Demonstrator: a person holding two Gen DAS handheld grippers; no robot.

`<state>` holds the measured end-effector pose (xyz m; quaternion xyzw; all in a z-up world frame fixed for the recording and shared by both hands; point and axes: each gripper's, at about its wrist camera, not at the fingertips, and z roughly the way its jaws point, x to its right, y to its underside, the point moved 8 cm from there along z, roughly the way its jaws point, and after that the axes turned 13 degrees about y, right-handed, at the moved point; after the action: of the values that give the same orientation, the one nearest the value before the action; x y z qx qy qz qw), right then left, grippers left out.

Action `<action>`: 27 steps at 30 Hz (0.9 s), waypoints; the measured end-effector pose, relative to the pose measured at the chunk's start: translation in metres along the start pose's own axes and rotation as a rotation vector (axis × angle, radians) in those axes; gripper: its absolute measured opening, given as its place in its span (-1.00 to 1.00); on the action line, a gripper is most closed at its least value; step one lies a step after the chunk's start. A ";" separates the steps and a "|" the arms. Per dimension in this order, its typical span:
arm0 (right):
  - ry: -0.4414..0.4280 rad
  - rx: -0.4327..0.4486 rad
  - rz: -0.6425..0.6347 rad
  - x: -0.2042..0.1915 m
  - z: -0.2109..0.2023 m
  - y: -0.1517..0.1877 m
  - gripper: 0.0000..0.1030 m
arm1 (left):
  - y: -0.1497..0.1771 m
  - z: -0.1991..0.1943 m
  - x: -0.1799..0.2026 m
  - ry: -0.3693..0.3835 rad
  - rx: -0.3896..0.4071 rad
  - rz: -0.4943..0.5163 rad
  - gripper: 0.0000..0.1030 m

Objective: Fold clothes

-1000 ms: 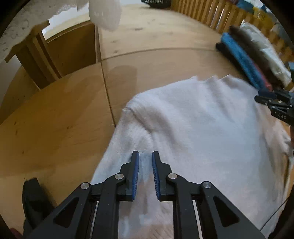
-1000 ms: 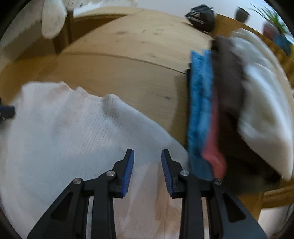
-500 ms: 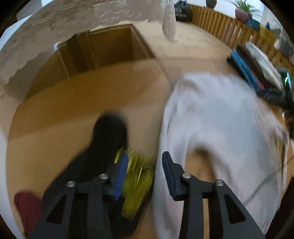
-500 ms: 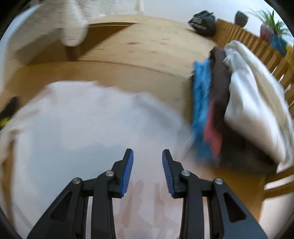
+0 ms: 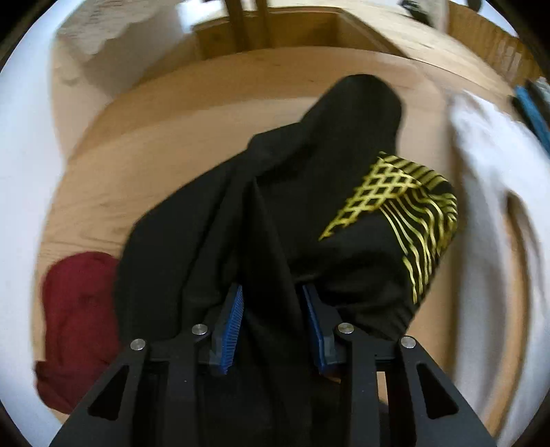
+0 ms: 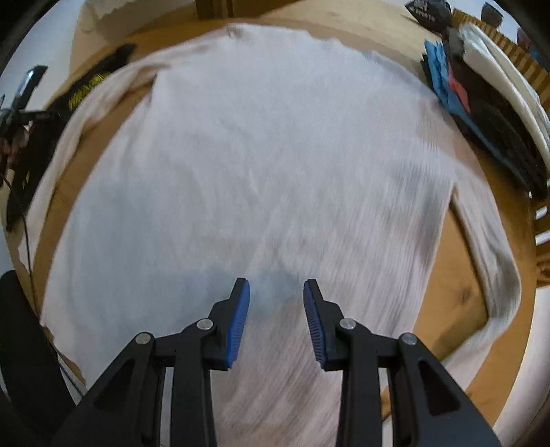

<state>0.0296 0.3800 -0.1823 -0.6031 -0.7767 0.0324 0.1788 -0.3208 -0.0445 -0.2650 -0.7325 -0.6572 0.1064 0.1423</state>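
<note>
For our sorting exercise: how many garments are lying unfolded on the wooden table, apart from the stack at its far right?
3: a white sweater spread flat mid-table, a black garment with yellow print crumpled left of it, and a dark red one further left. Others may be hidden.

You are in a home, at a round wooden table (image 6: 457,285) used for sorting laundry. A white sweater (image 6: 261,165) lies spread flat on it, a black garment (image 5: 275,213) with a yellow print and a red one (image 5: 79,309) lie crumpled beside it, and a stack of folded clothes (image 6: 481,99) sits at the edge. A wooden railing (image 6: 529,65) and a lace cloth (image 5: 99,31) stand behind.
</note>
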 end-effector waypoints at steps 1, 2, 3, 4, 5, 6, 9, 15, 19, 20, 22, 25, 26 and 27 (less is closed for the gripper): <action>0.010 -0.007 0.005 0.001 0.001 0.002 -0.37 | 0.003 -0.006 -0.005 0.003 0.004 -0.021 -0.42; 0.015 -0.005 0.012 0.002 -0.001 0.002 -0.37 | 0.007 -0.013 -0.005 0.022 0.011 -0.035 -0.42; 0.011 0.004 0.012 0.000 -0.007 0.003 -0.37 | 0.011 -0.021 -0.006 0.041 0.017 -0.049 -0.42; 0.005 0.016 0.008 -0.003 -0.013 0.004 -0.37 | 0.015 -0.028 -0.007 0.060 0.024 -0.064 -0.39; -0.002 0.029 0.004 -0.006 -0.020 0.005 -0.37 | 0.024 -0.040 0.001 0.084 0.035 -0.048 -0.38; -0.009 0.042 0.000 -0.009 -0.027 0.006 -0.37 | 0.036 -0.052 0.014 0.115 0.039 -0.021 -0.37; -0.041 0.066 -0.023 -0.026 -0.042 0.008 -0.37 | 0.086 -0.083 0.058 0.217 0.027 0.057 -0.30; -0.081 0.107 -0.067 -0.051 -0.062 0.022 -0.37 | 0.180 -0.097 0.164 0.376 -0.055 0.199 -0.23; -0.085 0.113 -0.065 -0.054 -0.065 0.018 -0.37 | 0.202 -0.080 0.183 0.330 -0.101 0.235 -0.13; -0.090 0.114 -0.062 -0.054 -0.065 0.019 -0.37 | 0.205 -0.076 0.184 0.313 -0.111 0.233 -0.13; -0.097 0.119 -0.055 -0.053 -0.067 0.021 -0.37 | 0.211 -0.070 0.184 0.282 -0.127 0.226 -0.13; -0.101 0.134 -0.077 -0.056 -0.068 0.020 -0.37 | 0.212 -0.069 0.185 0.288 -0.124 0.227 -0.13; -0.100 0.135 -0.077 -0.057 -0.068 0.020 -0.37 | 0.212 -0.068 0.187 0.286 -0.122 0.239 -0.16; -0.101 0.134 -0.076 -0.058 -0.067 0.019 -0.37 | 0.212 -0.068 0.188 0.282 -0.119 0.256 -0.15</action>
<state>0.0807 0.3189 -0.1384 -0.5577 -0.8030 0.1077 0.1804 -0.0784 0.1175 -0.2695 -0.8249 -0.5373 -0.0189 0.1745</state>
